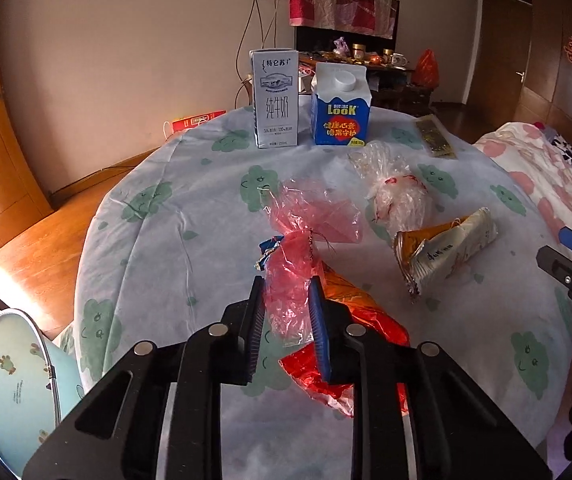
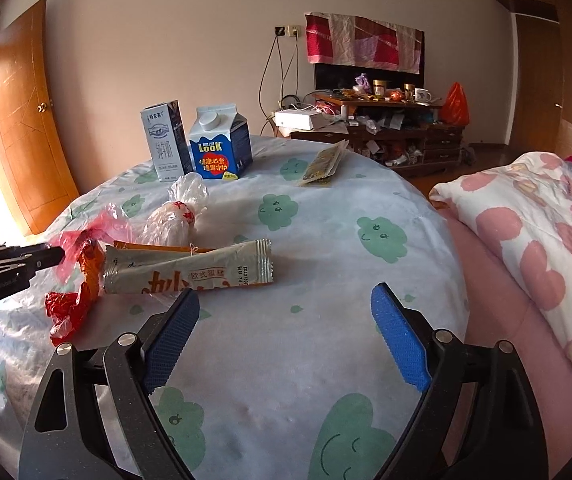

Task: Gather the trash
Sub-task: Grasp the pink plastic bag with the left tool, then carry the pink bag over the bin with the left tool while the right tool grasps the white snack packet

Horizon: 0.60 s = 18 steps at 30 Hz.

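Pinching only thin film, the left gripper (image 1: 286,292) clamped the pink bag (image 1: 289,276); it could tear, while at 3 o'clock the right gripper (image 2: 286,308) gaped empty.

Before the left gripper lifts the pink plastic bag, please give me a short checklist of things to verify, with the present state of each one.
1. The left gripper has the pink plastic bag between its pads: ok, the jaws are narrow and the bag sits between them.
2. The grip is firm enough to lift: cannot tell, the film is thin and crumpled.
3. The red-orange wrapper is free of the bag: cannot tell, it lies right under and against it.
4. The right gripper is empty and open: ok, nothing is between its pads.
5. The silver snack wrapper is within easy reach of the right gripper: ok, it lies just ahead.
6. The bin is in sight: ok, at the lower left of the left wrist view.
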Tool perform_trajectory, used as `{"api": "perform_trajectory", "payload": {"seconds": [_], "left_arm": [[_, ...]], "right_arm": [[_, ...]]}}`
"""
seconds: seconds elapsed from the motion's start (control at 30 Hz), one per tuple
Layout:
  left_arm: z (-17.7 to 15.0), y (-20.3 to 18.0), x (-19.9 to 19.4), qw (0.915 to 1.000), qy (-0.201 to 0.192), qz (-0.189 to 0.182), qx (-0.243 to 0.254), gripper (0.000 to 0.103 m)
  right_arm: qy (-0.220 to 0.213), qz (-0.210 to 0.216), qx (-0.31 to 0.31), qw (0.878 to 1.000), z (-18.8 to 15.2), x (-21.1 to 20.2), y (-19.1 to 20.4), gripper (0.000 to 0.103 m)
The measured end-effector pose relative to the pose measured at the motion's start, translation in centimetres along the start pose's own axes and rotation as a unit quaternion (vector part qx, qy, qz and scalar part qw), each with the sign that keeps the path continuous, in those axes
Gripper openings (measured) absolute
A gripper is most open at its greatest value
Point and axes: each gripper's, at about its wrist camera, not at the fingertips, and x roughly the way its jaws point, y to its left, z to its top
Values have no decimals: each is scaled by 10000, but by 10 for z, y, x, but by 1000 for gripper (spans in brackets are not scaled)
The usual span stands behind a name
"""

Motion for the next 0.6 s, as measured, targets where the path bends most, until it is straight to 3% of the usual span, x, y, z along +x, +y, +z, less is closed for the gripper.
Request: {"api": "perform_trajectory", "payload": {"seconds": [0.37,0.6], "left_arm": [[-8,42,-62,9985,-491,173,-182,18],[-33,70,-76,9973,-471,465,-306,18]], "right_arm": [[44,-21,-49,10000,28,17,10,86],[520,-468,3,9975,65,73,6,86]]}}
